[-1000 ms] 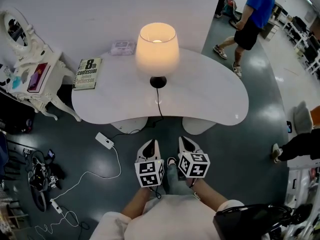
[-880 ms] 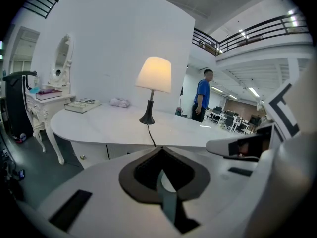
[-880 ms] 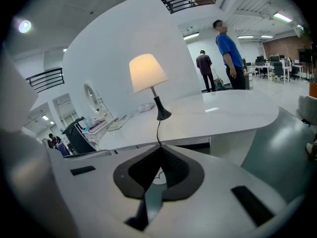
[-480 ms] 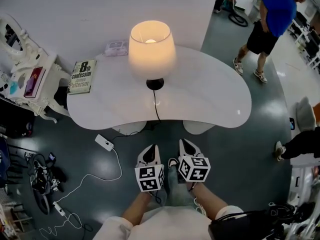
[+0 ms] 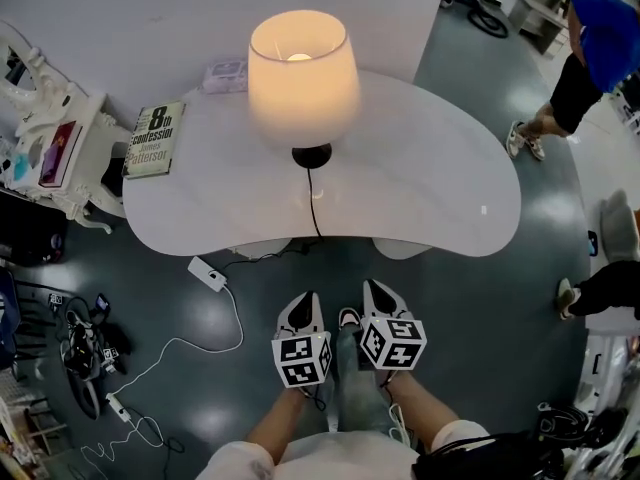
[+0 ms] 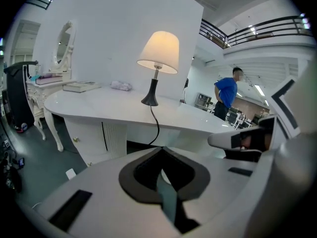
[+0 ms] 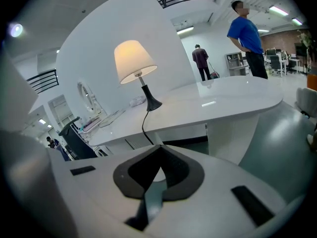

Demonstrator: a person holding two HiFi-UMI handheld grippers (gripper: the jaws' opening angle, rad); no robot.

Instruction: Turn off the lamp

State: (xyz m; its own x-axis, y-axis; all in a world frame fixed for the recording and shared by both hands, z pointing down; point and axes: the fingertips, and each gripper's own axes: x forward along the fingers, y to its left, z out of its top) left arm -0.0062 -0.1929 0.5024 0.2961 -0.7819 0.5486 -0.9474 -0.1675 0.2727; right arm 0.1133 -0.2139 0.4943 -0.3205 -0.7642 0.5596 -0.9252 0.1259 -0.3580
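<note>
The lamp is lit; its cream shade (image 5: 303, 63) glows above a black base (image 5: 311, 155) on the white curved table (image 5: 430, 178). A black cord (image 5: 318, 213) runs from the base over the table's front edge. My left gripper (image 5: 303, 304) and right gripper (image 5: 372, 290) hang side by side, low and short of the table, both shut with nothing in them. The left gripper view has the lamp (image 6: 160, 51) far beyond my closed left gripper (image 6: 161, 148). In the right gripper view the lamp (image 7: 133, 58) stands past my closed right gripper (image 7: 159, 148).
A book (image 5: 155, 138) and a small packet (image 5: 225, 71) lie on the table's left part. A white dressing table (image 5: 45, 153) stands at the left. On the floor are a white power block (image 5: 209, 276) and cables. A person in blue (image 5: 600, 48) walks at upper right.
Both grippers have sunk a little lower in front of me, still shut. The person in blue has moved off to the right. The lamp stays lit.
</note>
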